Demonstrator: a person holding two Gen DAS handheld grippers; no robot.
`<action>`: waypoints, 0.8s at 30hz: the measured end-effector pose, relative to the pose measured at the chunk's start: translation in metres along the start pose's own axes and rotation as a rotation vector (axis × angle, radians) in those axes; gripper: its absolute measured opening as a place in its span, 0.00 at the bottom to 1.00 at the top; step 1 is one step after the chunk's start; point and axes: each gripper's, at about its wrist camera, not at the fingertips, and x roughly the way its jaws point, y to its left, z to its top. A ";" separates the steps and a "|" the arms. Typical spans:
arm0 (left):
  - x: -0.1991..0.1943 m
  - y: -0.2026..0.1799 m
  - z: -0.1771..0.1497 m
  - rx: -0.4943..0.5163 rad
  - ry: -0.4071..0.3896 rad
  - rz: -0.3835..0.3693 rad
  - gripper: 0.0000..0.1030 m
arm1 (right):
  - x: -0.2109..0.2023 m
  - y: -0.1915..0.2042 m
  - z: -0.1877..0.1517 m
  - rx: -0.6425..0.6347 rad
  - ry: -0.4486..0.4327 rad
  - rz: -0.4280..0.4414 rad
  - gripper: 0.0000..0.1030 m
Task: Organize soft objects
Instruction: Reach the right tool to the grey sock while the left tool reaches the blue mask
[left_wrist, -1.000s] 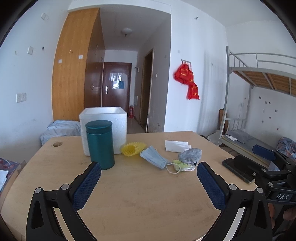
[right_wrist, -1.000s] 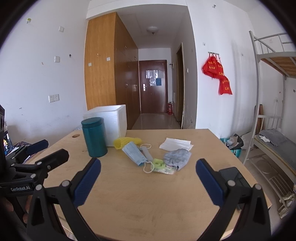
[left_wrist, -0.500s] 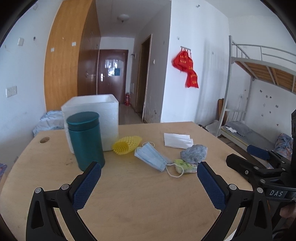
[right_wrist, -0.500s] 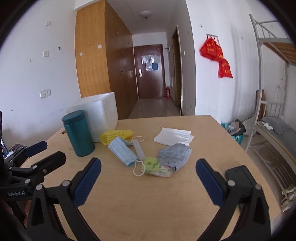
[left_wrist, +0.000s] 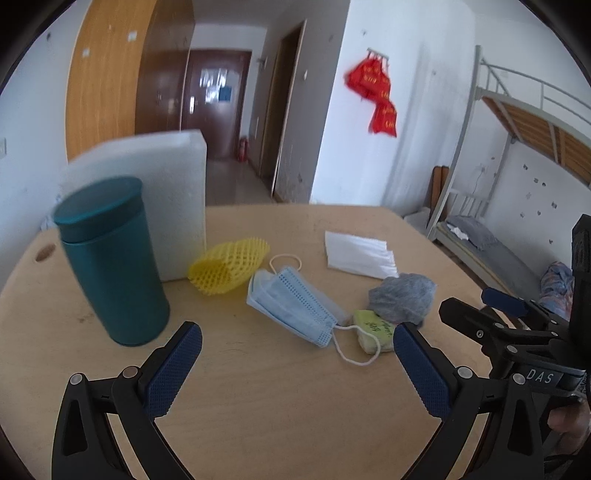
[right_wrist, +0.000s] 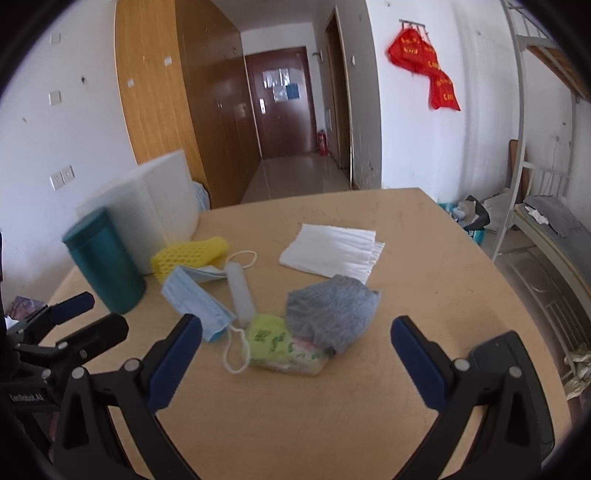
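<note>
Soft things lie in a loose group on the wooden table (left_wrist: 280, 398): a yellow foam net (left_wrist: 229, 267), a blue face mask (left_wrist: 291, 304), a green tissue pack (left_wrist: 373, 328), a crumpled grey cloth (left_wrist: 404, 297) and folded white napkins (left_wrist: 358, 254). In the right wrist view the mask (right_wrist: 197, 299), tissue pack (right_wrist: 280, 343), grey cloth (right_wrist: 332, 310), napkins (right_wrist: 332, 253) and a white tube (right_wrist: 240, 293) show. My left gripper (left_wrist: 297, 363) is open, just short of the mask. My right gripper (right_wrist: 295, 360) is open, just short of the tissue pack.
A teal canister (left_wrist: 110, 258) stands at the left in front of a white foam box (left_wrist: 147, 195). A black phone (right_wrist: 498, 347) lies near the table's right edge. A bunk bed (left_wrist: 517, 147) stands to the right, a hallway behind.
Both grippers have moved forward and lower toward the pile of soft things, which now looks larger and nearer. Both stay open. Nothing on the table has moved.
</note>
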 end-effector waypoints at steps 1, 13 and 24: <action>0.007 0.002 0.003 -0.011 0.020 0.003 1.00 | 0.006 -0.001 0.002 -0.005 0.015 -0.006 1.00; 0.077 0.015 0.007 -0.065 0.226 0.030 0.95 | 0.059 -0.018 0.008 0.012 0.154 -0.020 1.00; 0.109 0.029 0.013 -0.119 0.286 0.048 0.89 | 0.089 -0.025 0.011 0.017 0.204 -0.063 1.00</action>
